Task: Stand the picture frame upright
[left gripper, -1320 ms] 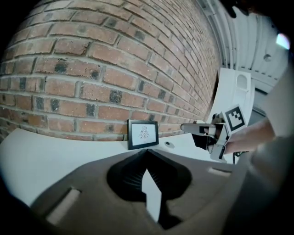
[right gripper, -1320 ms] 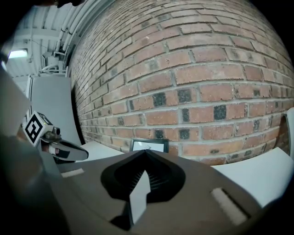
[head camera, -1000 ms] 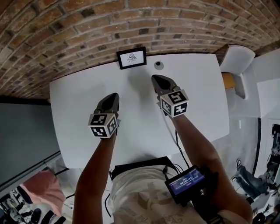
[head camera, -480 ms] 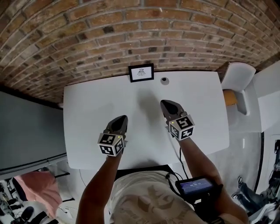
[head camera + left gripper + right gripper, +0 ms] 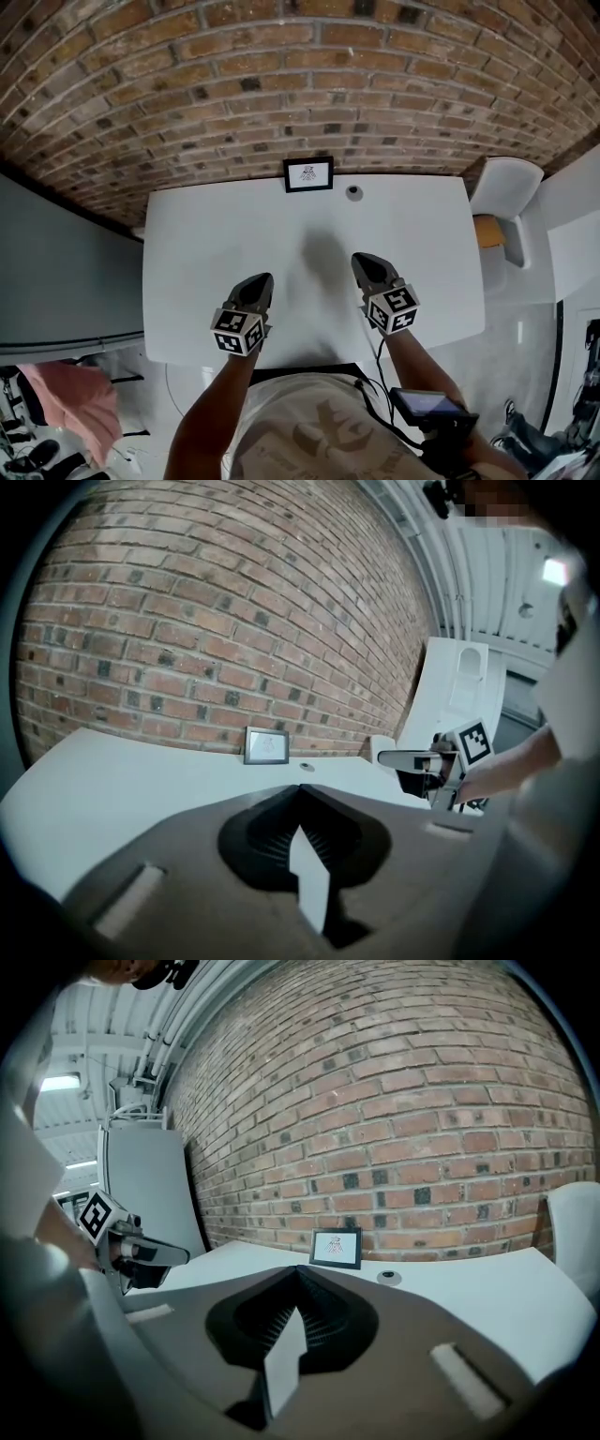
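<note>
The picture frame (image 5: 308,174) stands upright at the far edge of the white tabletop (image 5: 206,244), its dark border around a pale print that faces the person. Right behind the frame rises the brick wall (image 5: 281,84); whether the frame touches the bricks cannot be made out. Just to the right of the frame, a small round disc (image 5: 353,192) lies flat in the tabletop surface.

Both claws hover over the near half of the tabletop, well apart from the frame and pointing roughly toward it. The left claw (image 5: 257,283) sits to the near left of the frame; its own view shows the two jaws pressed together to a point, with nothing between them. The right claw (image 5: 368,266) sits to the near right of the frame, slightly closer to it than the left one, and its jaws are likewise fully together and hold nothing.

Off to the right of the frame, past the tabletop's corner, stands a white chair (image 5: 506,187). A dark cable runs back from the right claw – it leads toward a small screen device (image 5: 427,405) at the person's waist.
</note>
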The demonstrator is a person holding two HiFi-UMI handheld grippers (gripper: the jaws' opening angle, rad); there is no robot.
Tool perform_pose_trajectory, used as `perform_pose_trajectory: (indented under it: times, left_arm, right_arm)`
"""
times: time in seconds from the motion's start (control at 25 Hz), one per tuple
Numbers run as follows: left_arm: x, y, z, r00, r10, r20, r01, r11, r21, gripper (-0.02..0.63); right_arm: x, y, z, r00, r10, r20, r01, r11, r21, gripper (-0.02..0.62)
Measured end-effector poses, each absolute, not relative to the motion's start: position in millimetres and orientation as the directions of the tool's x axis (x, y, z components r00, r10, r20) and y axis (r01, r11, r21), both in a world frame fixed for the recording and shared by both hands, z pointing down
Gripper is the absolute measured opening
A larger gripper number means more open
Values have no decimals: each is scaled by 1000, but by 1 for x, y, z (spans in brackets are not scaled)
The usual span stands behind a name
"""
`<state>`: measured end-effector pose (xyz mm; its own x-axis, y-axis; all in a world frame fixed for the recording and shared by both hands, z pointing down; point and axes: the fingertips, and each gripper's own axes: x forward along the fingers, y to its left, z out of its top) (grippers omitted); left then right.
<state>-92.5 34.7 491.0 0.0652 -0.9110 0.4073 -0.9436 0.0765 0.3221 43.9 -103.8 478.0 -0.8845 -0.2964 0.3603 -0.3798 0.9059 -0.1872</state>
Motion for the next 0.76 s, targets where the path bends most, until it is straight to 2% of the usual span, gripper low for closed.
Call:
perform_pose_trajectory:
  times: [0.76]
  left_arm:
    - [-50,29,489,99,-905,415,-949,40,313,5]
  right_arm:
    - [74,-86,483,-894,-269,358,-357,911,-206,6]
